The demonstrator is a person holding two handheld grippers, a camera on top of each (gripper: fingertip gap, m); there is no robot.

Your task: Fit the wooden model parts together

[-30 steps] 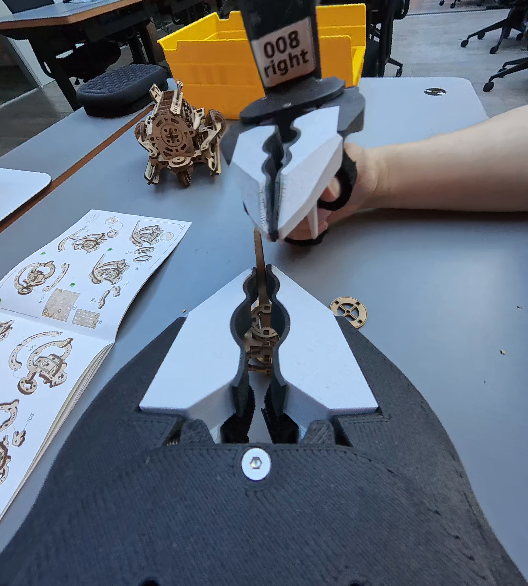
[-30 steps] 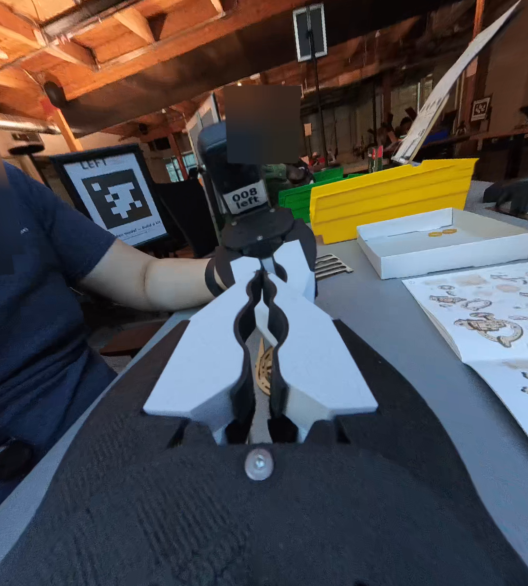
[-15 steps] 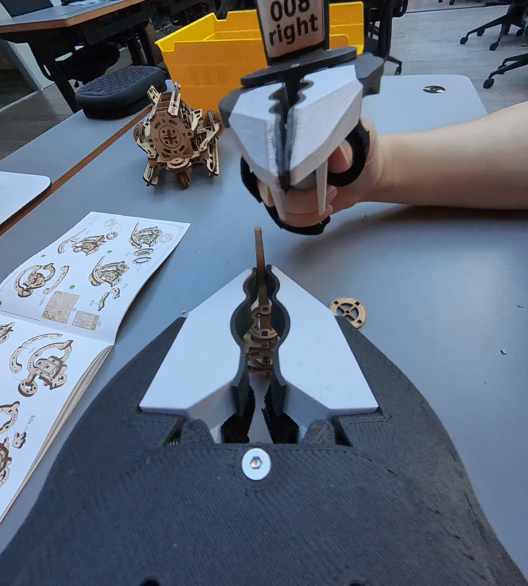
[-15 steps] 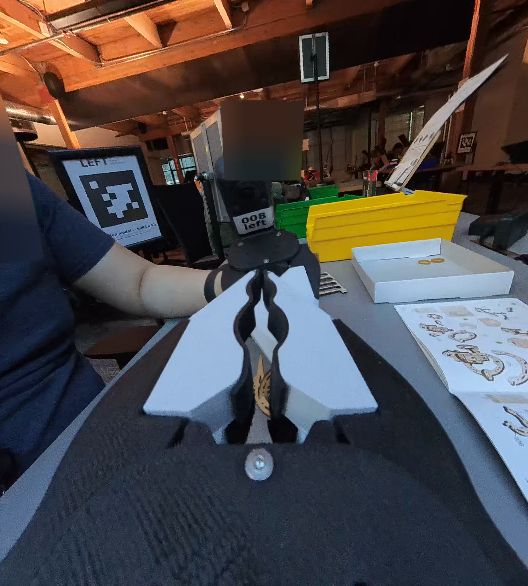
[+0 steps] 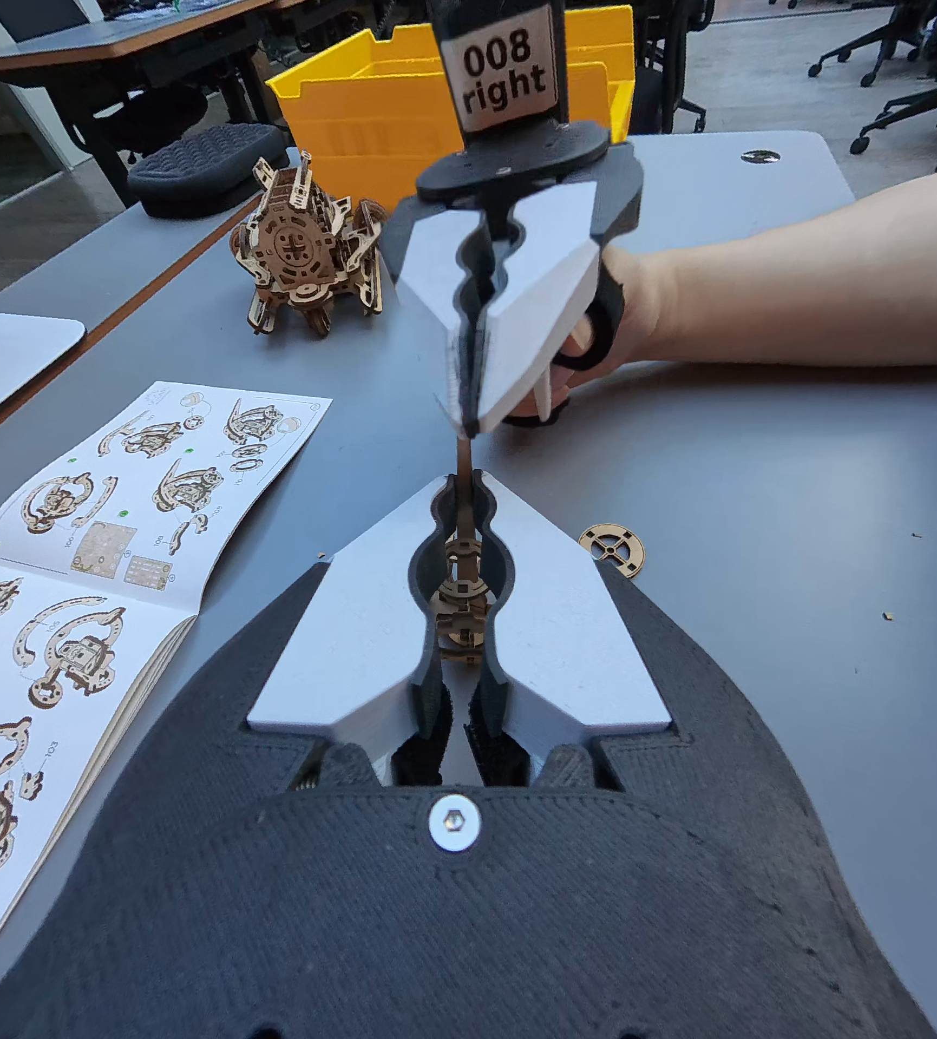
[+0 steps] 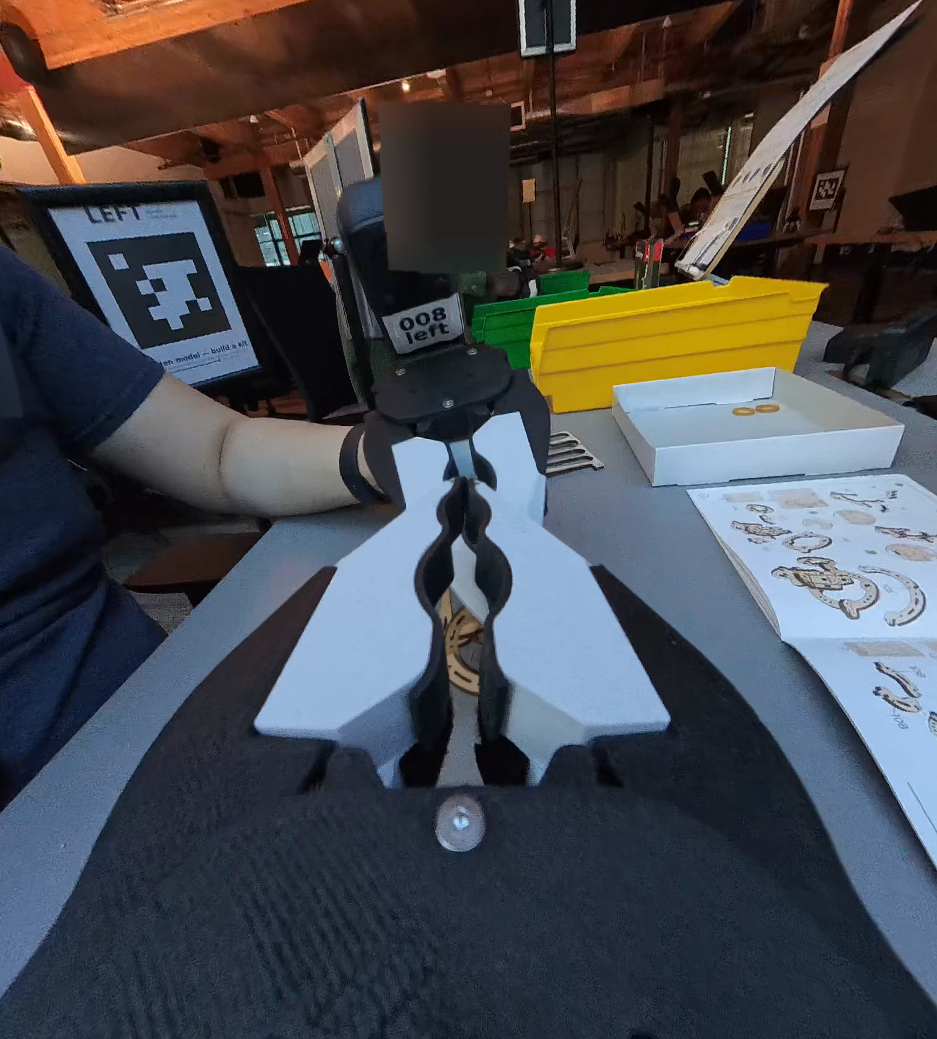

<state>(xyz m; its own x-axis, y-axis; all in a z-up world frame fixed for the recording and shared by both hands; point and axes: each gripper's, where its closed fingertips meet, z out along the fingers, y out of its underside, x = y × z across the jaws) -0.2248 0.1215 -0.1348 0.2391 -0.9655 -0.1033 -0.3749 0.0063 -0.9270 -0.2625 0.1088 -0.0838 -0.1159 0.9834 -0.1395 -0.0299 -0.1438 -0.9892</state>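
Two views: from the left wrist, the left gripper (image 5: 459,495) clamps a thin laser-cut wooden subassembly (image 5: 461,584), its strip end meeting the right gripper's closed tips just ahead. From the right wrist, the right gripper (image 6: 463,500) pinches that strip tip; the subassembly's wheel part shows below its fingers. Judged mid-fitting; next calls for aligned pressing

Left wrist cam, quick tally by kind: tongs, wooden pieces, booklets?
Tongs: 2 (left tongs, right tongs)
Wooden pieces: 3 (held wooden part, assembled wooden model, loose wooden disc)
Booklets: 1 (instruction booklet)
Total: 6
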